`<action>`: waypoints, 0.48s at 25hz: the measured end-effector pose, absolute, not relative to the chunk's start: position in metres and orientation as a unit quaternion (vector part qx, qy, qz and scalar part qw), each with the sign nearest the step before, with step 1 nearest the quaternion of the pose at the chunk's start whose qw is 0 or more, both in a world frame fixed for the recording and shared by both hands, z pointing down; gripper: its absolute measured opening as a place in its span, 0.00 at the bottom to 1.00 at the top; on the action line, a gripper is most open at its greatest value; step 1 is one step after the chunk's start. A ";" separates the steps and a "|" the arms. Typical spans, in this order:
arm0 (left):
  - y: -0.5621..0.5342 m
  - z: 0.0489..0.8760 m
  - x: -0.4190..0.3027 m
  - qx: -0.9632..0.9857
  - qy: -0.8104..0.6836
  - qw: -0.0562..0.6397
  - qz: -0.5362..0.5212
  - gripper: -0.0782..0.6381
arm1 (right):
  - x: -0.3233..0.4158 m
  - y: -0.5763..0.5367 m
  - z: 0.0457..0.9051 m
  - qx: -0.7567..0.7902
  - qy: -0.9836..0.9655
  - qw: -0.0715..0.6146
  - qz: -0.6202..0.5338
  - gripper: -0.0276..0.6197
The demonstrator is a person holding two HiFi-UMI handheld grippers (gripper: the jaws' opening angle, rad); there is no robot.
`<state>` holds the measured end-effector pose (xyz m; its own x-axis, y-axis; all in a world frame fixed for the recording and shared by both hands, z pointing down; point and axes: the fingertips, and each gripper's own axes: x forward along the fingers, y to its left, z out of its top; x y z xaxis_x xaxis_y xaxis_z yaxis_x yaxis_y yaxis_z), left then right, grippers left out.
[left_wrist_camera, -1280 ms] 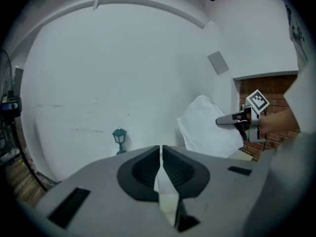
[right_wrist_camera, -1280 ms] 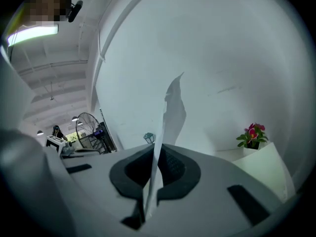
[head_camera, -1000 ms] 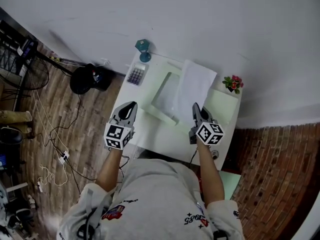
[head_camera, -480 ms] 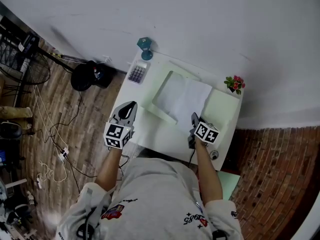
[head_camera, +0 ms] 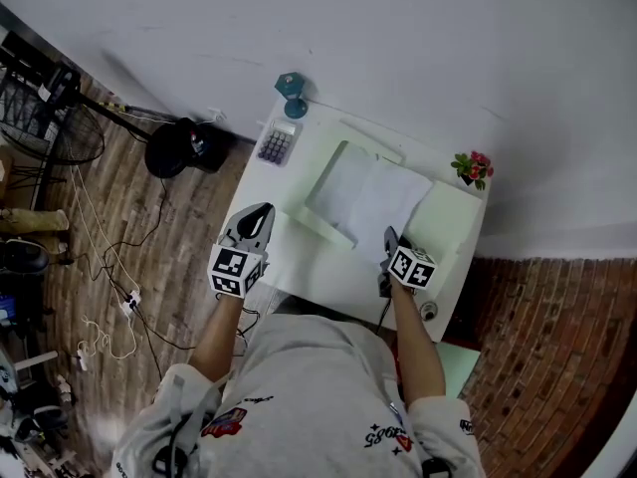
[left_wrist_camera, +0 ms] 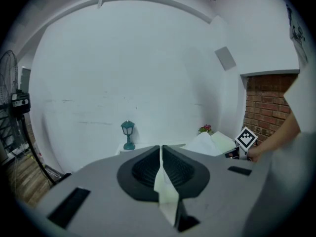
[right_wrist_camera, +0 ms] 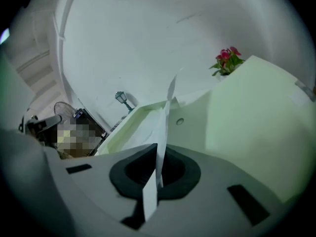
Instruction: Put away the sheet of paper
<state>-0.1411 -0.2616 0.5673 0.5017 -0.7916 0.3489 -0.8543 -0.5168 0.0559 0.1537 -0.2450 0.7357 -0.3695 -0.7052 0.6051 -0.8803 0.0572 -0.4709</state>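
The white sheet of paper (head_camera: 383, 199) lies across the open pale green box (head_camera: 320, 222) on the white table (head_camera: 299, 267), its far edge sagging into the box. My right gripper (head_camera: 388, 239) is shut on the sheet's near edge, low over the table's front. In the right gripper view the sheet (right_wrist_camera: 165, 115) rises edge-on from the closed jaws of my right gripper (right_wrist_camera: 159, 147) toward the box (right_wrist_camera: 129, 125). My left gripper (head_camera: 261, 210) hangs off the table's left side, shut, with nothing seen in it. Its jaws meet in the left gripper view (left_wrist_camera: 161, 149).
The box's flat green lid (head_camera: 443, 229) lies to the right of the sheet. A teal lantern (head_camera: 289, 90), a calculator (head_camera: 274, 145) and a small flower pot (head_camera: 470, 165) stand along the table's back. A black fan base (head_camera: 174, 154) and cables (head_camera: 109, 307) are on the wooden floor at left.
My right gripper has sunk toward the table with the sheet. The sheet stood upright over the box a second ago and has come down across it. The left gripper has stayed put.
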 end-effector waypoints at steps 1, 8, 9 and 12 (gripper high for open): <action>-0.262 0.568 -0.141 0.859 -0.480 0.112 0.143 0.15 | 0.150 -0.246 0.734 0.545 -0.732 0.108 0.395 0.04; -0.263 0.571 -0.145 0.854 -0.486 0.114 0.149 0.15 | 0.138 -0.256 0.748 0.517 -0.721 0.079 0.455 0.04; -0.263 0.571 -0.146 0.853 -0.487 0.114 0.149 0.15 | 0.138 -0.259 0.750 0.517 -0.710 0.070 0.473 0.04; -0.264 0.570 -0.148 0.850 -0.492 0.114 0.149 0.15 | 0.138 -0.265 0.755 0.517 -0.688 0.043 0.508 0.04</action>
